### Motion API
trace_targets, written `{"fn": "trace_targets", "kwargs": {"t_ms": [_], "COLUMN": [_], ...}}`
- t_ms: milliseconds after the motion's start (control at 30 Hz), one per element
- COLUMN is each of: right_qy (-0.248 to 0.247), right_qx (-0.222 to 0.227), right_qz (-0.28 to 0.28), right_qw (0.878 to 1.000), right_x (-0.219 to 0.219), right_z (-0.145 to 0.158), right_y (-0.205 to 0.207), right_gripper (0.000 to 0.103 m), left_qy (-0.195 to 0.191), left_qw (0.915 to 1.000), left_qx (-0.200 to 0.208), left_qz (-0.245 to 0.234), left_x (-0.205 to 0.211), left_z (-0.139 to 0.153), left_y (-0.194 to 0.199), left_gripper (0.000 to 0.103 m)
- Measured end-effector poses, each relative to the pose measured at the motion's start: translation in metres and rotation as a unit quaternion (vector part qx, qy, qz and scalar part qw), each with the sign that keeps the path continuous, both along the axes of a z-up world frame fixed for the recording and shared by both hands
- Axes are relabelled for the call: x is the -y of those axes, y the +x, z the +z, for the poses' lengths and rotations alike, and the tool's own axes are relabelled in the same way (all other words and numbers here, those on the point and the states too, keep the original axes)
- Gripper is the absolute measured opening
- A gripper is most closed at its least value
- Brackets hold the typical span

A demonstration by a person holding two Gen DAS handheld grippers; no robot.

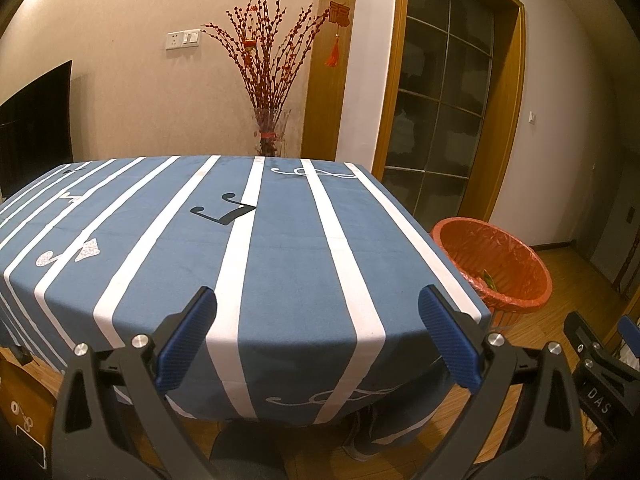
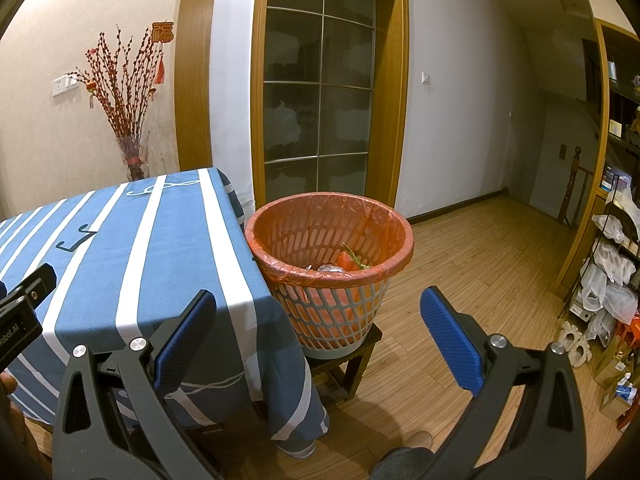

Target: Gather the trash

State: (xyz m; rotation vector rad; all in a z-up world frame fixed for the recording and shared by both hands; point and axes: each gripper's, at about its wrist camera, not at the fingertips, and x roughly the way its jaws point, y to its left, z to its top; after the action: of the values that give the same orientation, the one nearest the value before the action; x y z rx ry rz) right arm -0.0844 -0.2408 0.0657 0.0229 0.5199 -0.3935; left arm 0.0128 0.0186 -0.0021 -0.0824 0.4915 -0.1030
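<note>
Left gripper: held with jaws spread wide and empty, over the near edge of the table.
Right gripper: likewise spread, nothing held.
Trash: several pieces lie inside the lined basket, which stands on a stool just beside the table.
Step judged: task seemingly finished; the cloth is best scanned for leftovers.
Count: two grippers, one basket, one table.

Both wrist cams fwd (shared bin)
</note>
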Motion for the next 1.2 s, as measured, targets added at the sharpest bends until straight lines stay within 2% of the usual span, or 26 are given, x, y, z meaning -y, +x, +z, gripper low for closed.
{"fn": "trace_targets", "kwargs": {"t_ms": [1200], "right_qy": [0.002], "right_qx": [-0.003], "right_qz": [0.001], "right_qw": [1.0], "right_x": [-0.0002], "right_z": [-0.004], "right_y": [-0.0013], "right_gripper": [0.1], "left_qy": [0.002], "left_qw": [1.0], "left_qx": [-0.006], "left_qz": [0.003], "left_x": [0.0007], "left_z": [-0.0018], "left_y": [-0.0014], "left_gripper": [0.099]}}
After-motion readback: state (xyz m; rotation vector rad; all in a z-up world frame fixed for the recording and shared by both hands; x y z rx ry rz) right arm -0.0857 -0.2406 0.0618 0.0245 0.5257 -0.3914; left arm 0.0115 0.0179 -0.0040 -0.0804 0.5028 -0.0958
